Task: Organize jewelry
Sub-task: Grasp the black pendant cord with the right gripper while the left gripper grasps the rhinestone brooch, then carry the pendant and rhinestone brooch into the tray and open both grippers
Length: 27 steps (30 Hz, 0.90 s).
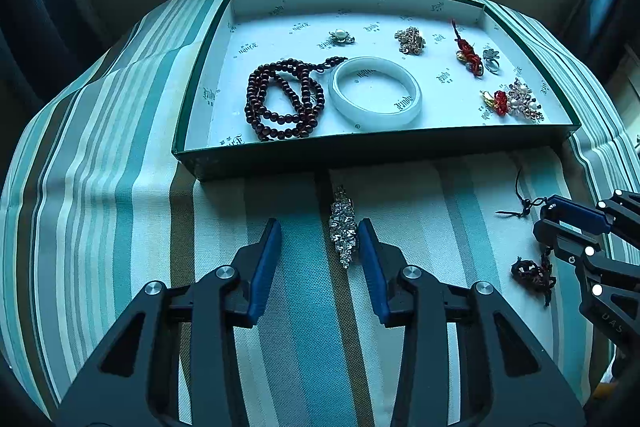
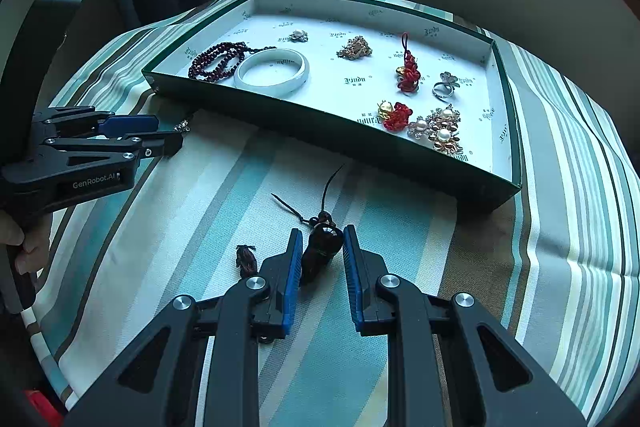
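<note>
A crystal brooch (image 1: 343, 227) lies on the striped cloth just in front of the green tray (image 1: 360, 151). My left gripper (image 1: 318, 227) straddles it with a clear gap on the left side, so it is open; its right pad sits close to the brooch. In the right wrist view my right gripper (image 2: 322, 237) is shut on a dark pendant (image 2: 322, 251) resting on the cloth, its black cord (image 2: 332, 183) trailing toward the tray. The pendant's dark tassel (image 2: 245, 259) lies beside the left finger. The left wrist view shows the right gripper (image 1: 546, 217) at the far right.
The white-lined tray holds a dark red bead strand (image 1: 280, 99), a white bangle (image 1: 374, 93), a pearl brooch (image 1: 341, 36), a gold brooch (image 1: 410, 40), a red knot charm (image 1: 468, 57), a ring (image 1: 491, 61) and a pearl flower brooch (image 1: 524, 103). A hand (image 2: 24, 247) holds the left gripper's handle.
</note>
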### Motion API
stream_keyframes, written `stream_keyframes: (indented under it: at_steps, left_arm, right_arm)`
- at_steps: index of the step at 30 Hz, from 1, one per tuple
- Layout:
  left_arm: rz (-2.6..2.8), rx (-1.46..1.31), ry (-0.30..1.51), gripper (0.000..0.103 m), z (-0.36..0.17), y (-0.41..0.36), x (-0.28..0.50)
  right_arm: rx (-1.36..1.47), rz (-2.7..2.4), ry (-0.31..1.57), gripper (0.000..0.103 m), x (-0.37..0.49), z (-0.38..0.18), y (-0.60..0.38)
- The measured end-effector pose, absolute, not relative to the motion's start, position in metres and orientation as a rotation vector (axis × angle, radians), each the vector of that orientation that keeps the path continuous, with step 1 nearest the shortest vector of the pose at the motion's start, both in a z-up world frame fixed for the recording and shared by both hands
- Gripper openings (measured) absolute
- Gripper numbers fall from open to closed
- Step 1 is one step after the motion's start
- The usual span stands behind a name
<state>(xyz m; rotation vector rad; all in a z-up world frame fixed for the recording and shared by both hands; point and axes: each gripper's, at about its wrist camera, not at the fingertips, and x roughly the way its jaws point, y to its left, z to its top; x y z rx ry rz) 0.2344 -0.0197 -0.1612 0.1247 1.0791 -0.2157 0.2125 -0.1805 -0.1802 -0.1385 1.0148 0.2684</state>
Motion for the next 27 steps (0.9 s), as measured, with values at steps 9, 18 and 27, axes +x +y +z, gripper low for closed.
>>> stream_keyframes:
  at_steps: [9, 18, 27]
  left_arm:
    - [-0.256, 0.161, 1.081, 0.03, -0.161, -0.022, 0.236]
    - [-0.297, 0.19, 1.067, 0.013, -0.161, -0.028, 0.234]
    - [-0.28, 0.181, 1.058, 0.013, -0.16, -0.026, 0.229]
  right_arm:
    - [-0.136, 0.267, 1.02, 0.021, 0.213, -0.183, -0.182]
    - [-0.136, 0.266, 1.023, 0.021, 0.213, -0.184, -0.181]
    - [-0.131, 0.252, 1.014, 0.021, 0.212, -0.184, -0.183]
